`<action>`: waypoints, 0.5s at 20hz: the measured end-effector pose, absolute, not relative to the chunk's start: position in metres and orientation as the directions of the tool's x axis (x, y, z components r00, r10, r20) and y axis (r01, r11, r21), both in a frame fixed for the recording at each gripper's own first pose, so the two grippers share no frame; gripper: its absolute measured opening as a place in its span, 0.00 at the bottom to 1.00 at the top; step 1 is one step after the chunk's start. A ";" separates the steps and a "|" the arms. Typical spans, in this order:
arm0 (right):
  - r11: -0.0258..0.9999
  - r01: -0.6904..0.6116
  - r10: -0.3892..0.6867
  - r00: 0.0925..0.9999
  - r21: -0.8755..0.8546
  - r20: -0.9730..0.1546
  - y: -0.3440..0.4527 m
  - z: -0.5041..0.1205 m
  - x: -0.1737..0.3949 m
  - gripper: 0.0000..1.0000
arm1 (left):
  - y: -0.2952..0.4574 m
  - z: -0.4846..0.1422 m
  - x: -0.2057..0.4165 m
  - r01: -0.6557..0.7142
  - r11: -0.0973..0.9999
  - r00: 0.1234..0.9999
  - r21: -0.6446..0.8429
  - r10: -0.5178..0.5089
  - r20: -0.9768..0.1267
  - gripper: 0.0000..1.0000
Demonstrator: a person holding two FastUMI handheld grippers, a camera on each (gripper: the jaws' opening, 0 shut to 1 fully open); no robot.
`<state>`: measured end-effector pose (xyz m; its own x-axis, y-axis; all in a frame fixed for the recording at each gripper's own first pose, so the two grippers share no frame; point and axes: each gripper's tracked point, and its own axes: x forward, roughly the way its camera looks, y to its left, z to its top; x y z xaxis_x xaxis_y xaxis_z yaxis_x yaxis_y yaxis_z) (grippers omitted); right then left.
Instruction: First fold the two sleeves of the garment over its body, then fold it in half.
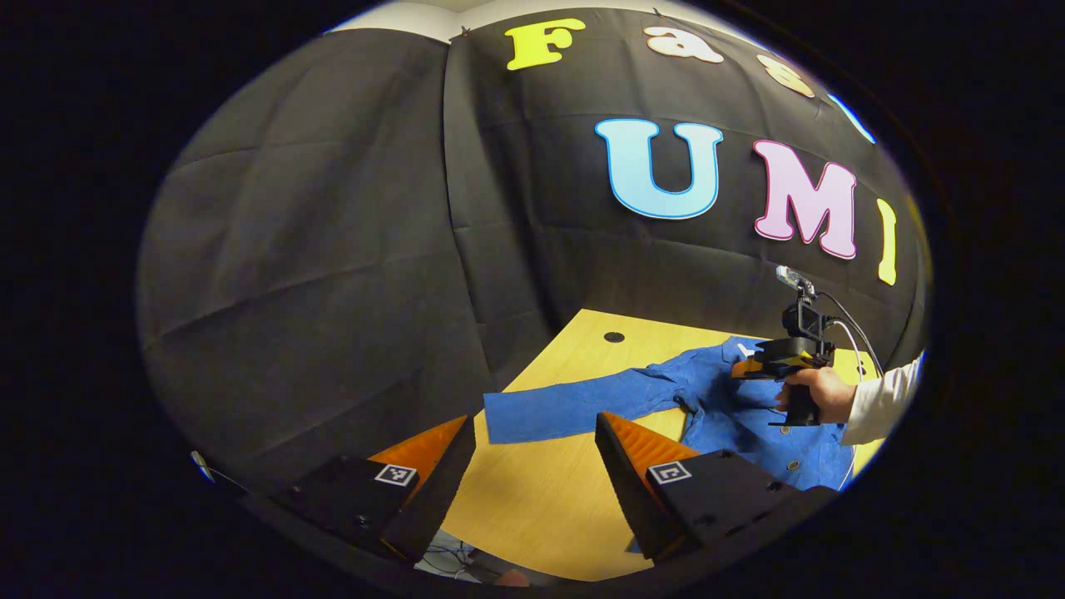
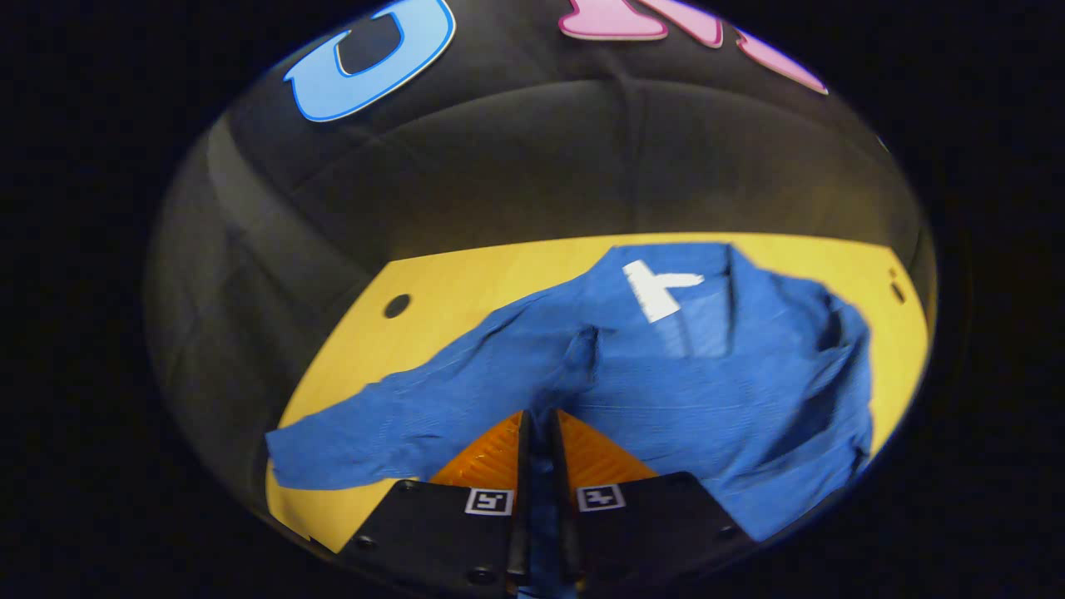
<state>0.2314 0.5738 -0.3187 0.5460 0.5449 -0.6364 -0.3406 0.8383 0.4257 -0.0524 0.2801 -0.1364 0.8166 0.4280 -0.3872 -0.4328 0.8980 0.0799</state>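
A blue button shirt (image 2: 715, 374) lies on the yellow wooden table (image 2: 466, 283), its white neck label (image 2: 657, 291) facing up. One sleeve (image 2: 374, 424) stretches out flat to the left. My right gripper (image 2: 539, 428) is shut, with a strip of the shirt's blue cloth pinched between its fingers over the body. In the left gripper view, the shirt (image 1: 732, 416) lies at the right and its long sleeve (image 1: 574, 408) points toward my left gripper (image 1: 537, 433). That gripper hangs open above the table just short of the cuff. The right gripper (image 1: 749, 368) hovers over the shirt.
A hand (image 1: 824, 393) in a white sleeve (image 1: 882, 399) holds the right gripper. The table has a round dark hole (image 1: 614, 337) near its far left corner (image 2: 397, 305). Its near edge (image 1: 532, 574) runs below my left fingers, with cables beneath.
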 end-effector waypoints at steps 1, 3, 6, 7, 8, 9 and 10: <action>0.803 -0.355 0.594 0.537 0.478 -0.599 0.585 -0.308 0.227 0.24 | 0.279 -0.139 -0.051 -0.429 0.900 0.817 0.081 0.425 -0.390 0.83; 0.761 -0.377 0.644 0.536 0.528 -0.546 0.597 -0.288 0.223 0.43 | 0.276 -0.143 -0.041 -0.416 0.907 0.826 0.068 0.408 -0.390 0.83; 0.779 -0.430 0.626 0.564 0.456 -0.539 0.571 -0.266 0.224 0.64 | 0.287 -0.158 -0.013 -0.408 0.911 0.834 0.069 0.402 -0.379 0.83; 0.789 -0.466 0.615 0.590 0.401 -0.523 0.558 -0.252 0.226 0.78 | 0.294 -0.167 -0.001 -0.411 0.909 0.830 0.073 0.406 -0.382 0.83; 0.798 -0.496 0.602 0.620 0.342 -0.503 0.538 -0.231 0.228 0.77 | 0.302 -0.177 0.012 -0.412 0.908 0.825 0.076 0.407 -0.393 0.83; 0.798 -0.525 0.599 0.645 0.295 -0.475 0.529 -0.215 0.226 0.92 | 0.312 -0.190 0.025 -0.413 0.907 0.816 0.082 0.409 -0.408 0.83; 0.797 -0.549 0.600 0.665 0.254 -0.445 0.514 -0.193 0.223 0.93 | 0.324 -0.206 0.038 -0.420 0.903 0.797 0.092 0.416 -0.437 0.83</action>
<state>0.2234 0.5141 -0.1930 0.6651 0.5999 -0.4447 -0.5486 0.7965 0.2541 0.0380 0.3245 -0.2057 0.7975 0.4162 -0.4368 -0.4205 0.9026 0.0925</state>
